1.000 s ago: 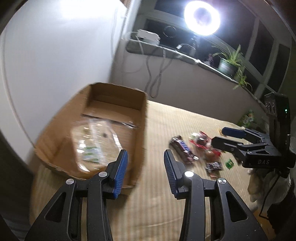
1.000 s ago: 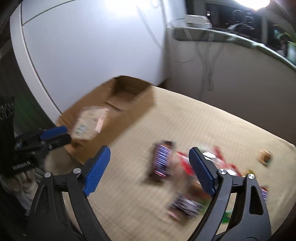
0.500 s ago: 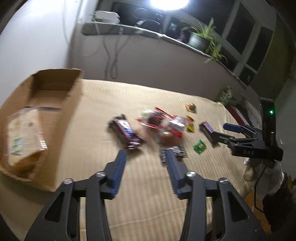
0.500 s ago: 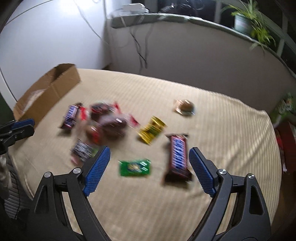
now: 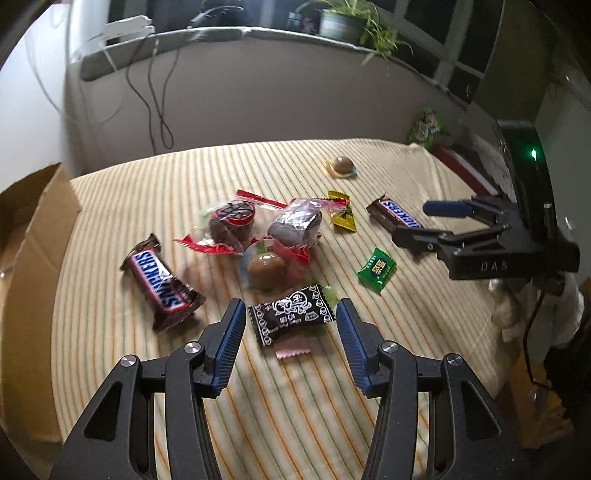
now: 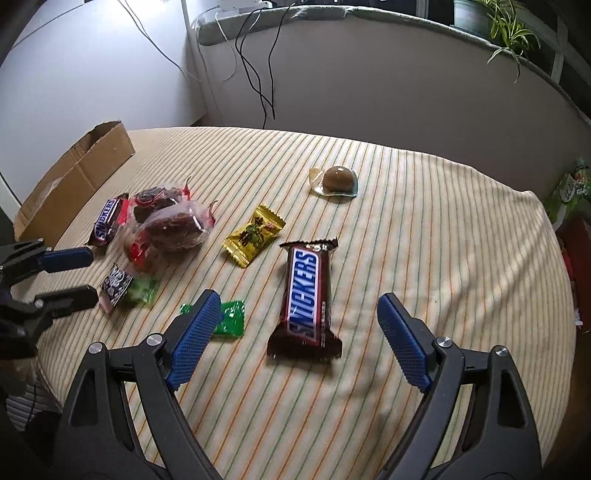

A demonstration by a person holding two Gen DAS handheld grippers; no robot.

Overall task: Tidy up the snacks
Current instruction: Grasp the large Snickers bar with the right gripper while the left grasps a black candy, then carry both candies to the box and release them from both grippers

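Observation:
Snacks lie scattered on a striped cloth (image 5: 155, 177). My left gripper (image 5: 290, 310) is open and hangs just above a black-and-white candy packet (image 5: 291, 314), which sits between its fingers without touching the pads. My right gripper (image 6: 298, 297) is open wide astride a Snickers bar (image 6: 306, 295), also untouched. A second Snickers bar (image 5: 160, 280) lies to the left. Two wrapped chocolate cakes (image 5: 231, 221), a brown jelly cup (image 5: 264, 269), a yellow candy (image 6: 255, 234) and a green candy (image 5: 376, 269) lie between them. The cardboard box (image 6: 74, 177) stands at the left.
Another brown jelly cup (image 6: 338, 179) sits alone farther back. The cloth ends at a rounded edge on the right, where a green packet (image 5: 426, 127) stands. Behind are a grey wall with hanging cables (image 6: 258, 74) and a sill with a plant (image 5: 343, 22).
Both views have swung from the cardboard box with its clear bag to the snack pile and dropped closer to it. My left jaws have widened. The right jaws stay wide.

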